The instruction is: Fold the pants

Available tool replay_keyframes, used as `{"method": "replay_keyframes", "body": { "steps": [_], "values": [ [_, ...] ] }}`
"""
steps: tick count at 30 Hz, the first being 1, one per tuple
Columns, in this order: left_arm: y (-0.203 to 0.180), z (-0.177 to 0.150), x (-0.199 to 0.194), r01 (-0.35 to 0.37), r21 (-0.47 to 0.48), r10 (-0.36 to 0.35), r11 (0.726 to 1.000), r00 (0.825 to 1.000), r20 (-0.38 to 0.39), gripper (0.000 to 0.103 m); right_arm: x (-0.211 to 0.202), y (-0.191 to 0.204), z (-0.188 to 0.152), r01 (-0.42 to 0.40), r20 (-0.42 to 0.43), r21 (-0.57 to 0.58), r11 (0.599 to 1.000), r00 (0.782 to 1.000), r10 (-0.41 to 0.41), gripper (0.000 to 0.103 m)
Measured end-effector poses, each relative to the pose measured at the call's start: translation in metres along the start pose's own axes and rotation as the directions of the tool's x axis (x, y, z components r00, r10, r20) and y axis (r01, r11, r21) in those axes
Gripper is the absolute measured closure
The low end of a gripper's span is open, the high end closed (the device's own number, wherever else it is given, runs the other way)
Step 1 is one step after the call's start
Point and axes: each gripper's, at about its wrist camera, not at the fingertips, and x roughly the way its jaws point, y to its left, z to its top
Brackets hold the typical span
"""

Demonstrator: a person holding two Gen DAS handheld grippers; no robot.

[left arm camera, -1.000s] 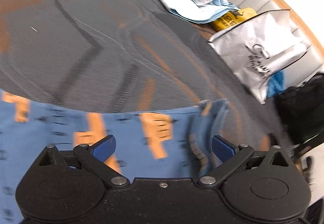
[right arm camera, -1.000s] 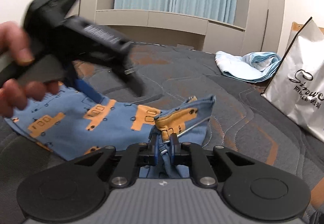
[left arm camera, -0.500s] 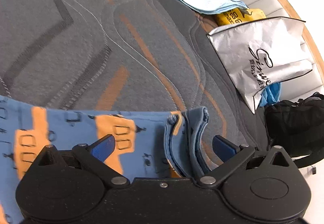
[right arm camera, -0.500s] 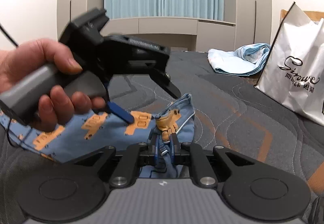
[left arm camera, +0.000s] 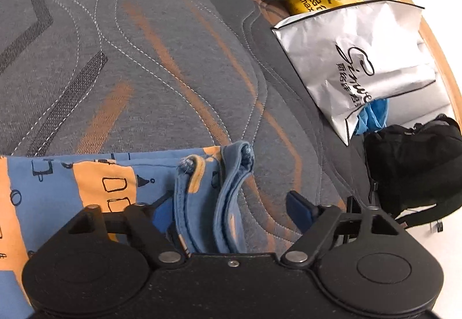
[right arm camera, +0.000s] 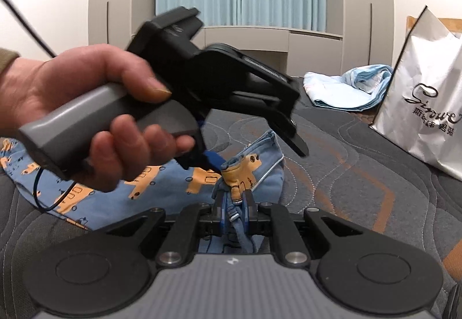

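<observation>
Closing now around the bunched waistband of the blue and orange pants (left arm camera: 86, 186), with cloth between the jaws but the blue pads not yet pressing it: that is the left gripper (left arm camera: 231, 206), held in a bare hand (right arm camera: 86, 117) and seen from the side in the right wrist view. Swung in within the last second from wide open over flat cloth to straddling the two rolled hem edges at about twelve o'clock from its own body, one pad already half buried behind the nearer fold. Clenched tight on a pinch of the same waistband, with a bit of drawstring or stitching showing between the pads: the right gripper (right arm camera: 234, 203), unmoved over that second. Lying spread on the grey quilted bed (left arm camera: 173, 44), trailing off toward nine o'clock in both views: the rest of the pants. Judged from this, a second hold on the waist end about to be taken, so both ends of that edge can be lifted for a fold. Cut off at the left frame edge: the legs, so their lie cannot be told. Blurred: the left gripper's far finger in the right wrist view. Well apart at two o'clock: a white shopping bag (left arm camera: 361, 59) and a black backpack (left arm camera: 413, 169).
</observation>
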Motion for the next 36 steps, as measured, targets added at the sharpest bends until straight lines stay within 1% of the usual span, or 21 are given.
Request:
{"method": "replay_keyframes", "body": {
  "steps": [1,2,3,4,5,7,10,14,18,22,23,25,26,27,33,35,36],
  "values": [
    [0.000,0.001,0.000,-0.001,0.001,0.001,1.000,1.000,0.008,0.033,0.001,-0.001,-0.001,0.000,-0.003,-0.001,1.000,1.000,0.000,0.091],
    [-0.001,0.001,0.000,-0.004,0.010,0.004,1.000,1.000,0.012,0.046,0.002,-0.002,-0.001,0.002,-0.007,-0.001,1.000,1.000,-0.002,0.091],
    [-0.003,0.002,0.000,-0.015,0.027,0.015,1.000,1.000,0.014,0.068,0.003,-0.002,-0.002,0.003,-0.010,0.000,1.000,1.000,-0.003,0.091],
    [-0.005,0.002,0.001,-0.033,0.041,0.033,0.999,0.999,0.012,0.081,0.003,-0.002,-0.002,0.002,-0.013,0.000,1.000,1.000,-0.002,0.091],
    [-0.006,0.003,0.002,-0.055,0.055,0.055,0.997,0.998,0.008,0.090,0.004,-0.002,-0.002,0.001,-0.015,0.000,1.000,1.000,-0.001,0.090],
    [-0.006,0.002,-0.001,-0.075,0.078,0.074,0.994,0.997,0.014,0.090,0.005,-0.001,-0.001,-0.009,-0.014,-0.002,1.000,1.000,0.009,0.090],
    [-0.002,0.000,-0.013,-0.080,0.082,0.077,0.993,0.996,0.038,0.091,0.005,0.004,0.000,-0.031,-0.010,-0.014,0.999,0.999,0.031,0.090],
    [0.008,-0.007,-0.044,-0.099,0.069,0.092,0.993,0.991,0.097,0.091,0.007,0.014,0.004,-0.092,-0.002,-0.026,0.995,0.996,0.092,0.090],
    [0.037,-0.016,-0.074,-0.161,0.013,0.158,0.987,0.978,0.137,0.091,0.015,0.035,0.008,-0.162,-0.015,-0.048,0.986,0.987,0.161,0.090],
    [0.070,-0.021,-0.083,-0.205,-0.085,0.215,0.975,0.969,0.125,0.091,0.028,0.054,0.007,-0.186,-0.052,-0.099,0.978,0.982,0.181,0.090],
    [0.076,-0.022,-0.083,-0.204,-0.102,0.215,0.974,0.969,0.120,0.091,0.030,0.058,0.005,-0.178,-0.066,-0.118,0.977,0.983,0.171,0.085],
    [0.080,-0.022,-0.084,-0.193,-0.112,0.206,0.975,0.971,0.121,0.090,0.031,0.062,0.004,-0.160,-0.072,-0.154,0.975,0.986,0.151,0.070],
    [0.080,-0.021,-0.084,-0.189,-0.112,0.203,0.975,0.972,0.121,0.090,0.030,0.063,0.004,-0.157,-0.066,-0.163,0.974,0.987,0.147,0.058],
    [0.080,-0.020,-0.084,-0.186,-0.113,0.199,0.976,0.973,0.120,0.090,0.029,0.064,0.004,-0.159,-0.056,-0.171,0.972,0.987,0.152,0.053],
    [0.075,-0.015,-0.085,-0.151,-0.163,0.172,0.975,0.977,0.124,0.090,0.034,0.093,0.000,-0.155,-0.053,-0.291,0.944,0.988,0.146,0.051],
    [0.070,-0.014,-0.086,-0.197,-0.133,0.212,0.971,0.970,0.116,0.090,0.035,0.094,0.001,-0.169,-0.059,-0.273,0.947,0.986,0.159,0.051],
    [0.071,-0.014,-0.086,-0.214,-0.127,0.228,0.969,0.967,0.110,0.090,0.035,0.089,0.003,-0.186,-0.061,-0.238,0.953,0.982,0.176,0.050]
  ]
}}
